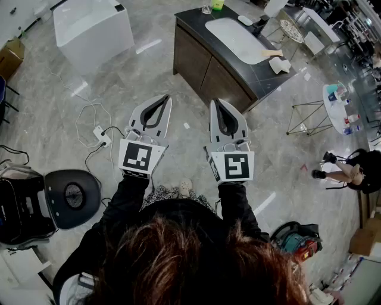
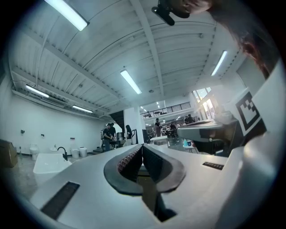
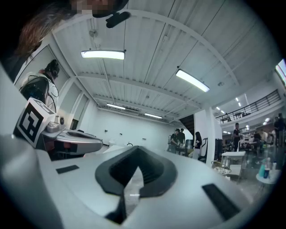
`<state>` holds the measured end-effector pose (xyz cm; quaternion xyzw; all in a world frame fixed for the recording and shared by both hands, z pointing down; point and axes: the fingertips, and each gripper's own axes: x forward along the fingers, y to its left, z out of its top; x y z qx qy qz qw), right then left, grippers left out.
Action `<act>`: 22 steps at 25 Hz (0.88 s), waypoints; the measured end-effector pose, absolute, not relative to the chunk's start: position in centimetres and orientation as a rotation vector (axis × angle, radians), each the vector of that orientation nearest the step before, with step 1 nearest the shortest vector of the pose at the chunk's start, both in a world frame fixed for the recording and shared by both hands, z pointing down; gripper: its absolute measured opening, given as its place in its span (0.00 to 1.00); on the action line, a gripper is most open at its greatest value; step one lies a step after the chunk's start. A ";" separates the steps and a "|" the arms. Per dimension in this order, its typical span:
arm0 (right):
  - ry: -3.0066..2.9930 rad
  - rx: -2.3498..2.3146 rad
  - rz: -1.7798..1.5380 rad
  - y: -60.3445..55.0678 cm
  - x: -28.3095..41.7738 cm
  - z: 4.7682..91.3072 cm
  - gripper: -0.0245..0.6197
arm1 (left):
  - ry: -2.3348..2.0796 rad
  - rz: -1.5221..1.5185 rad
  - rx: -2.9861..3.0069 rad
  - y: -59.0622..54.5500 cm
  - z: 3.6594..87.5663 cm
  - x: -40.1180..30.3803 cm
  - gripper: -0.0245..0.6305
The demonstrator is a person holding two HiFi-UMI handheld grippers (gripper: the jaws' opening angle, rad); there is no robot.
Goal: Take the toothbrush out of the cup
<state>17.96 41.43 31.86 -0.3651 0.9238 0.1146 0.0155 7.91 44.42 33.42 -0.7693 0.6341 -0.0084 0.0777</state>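
The person is holding two tongs level over the floor, on the near side of the dark worktop [image 1: 262, 74] and well apart from it. The left tongs [image 1: 162, 99] are sitting fully closed, their ribbed pads meeting at the tip [image 2: 142, 146] with nothing between them. The right tongs [image 1: 215, 102] are likewise pressing shut on nothing [image 3: 136, 148]. The two are lying side by side, tips pointing toward the worktop. One white basin [image 1: 235, 39] is sitting in the worktop. At the worktop's far end, two small vessels are standing just beside each other: what looks like a green cup [image 1: 218, 4], cut off by the picture's edge, and one clear glass [image 1: 206, 9]. Both are standing far beyond the tips of the tongs. The toothbrush is showing too small to make out there.
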 end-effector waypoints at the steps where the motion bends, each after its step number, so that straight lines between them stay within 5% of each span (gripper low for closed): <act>1: 2.874 -1.131 0.352 41.2 18.1 31.9 0.04 | 1.896 -0.017 -2.305 44.2 33.3 8.1 0.05; 22: 2.909 -0.997 0.284 37.4 20.1 33.1 0.04 | 1.947 -0.012 -2.261 40.6 34.2 10.3 0.05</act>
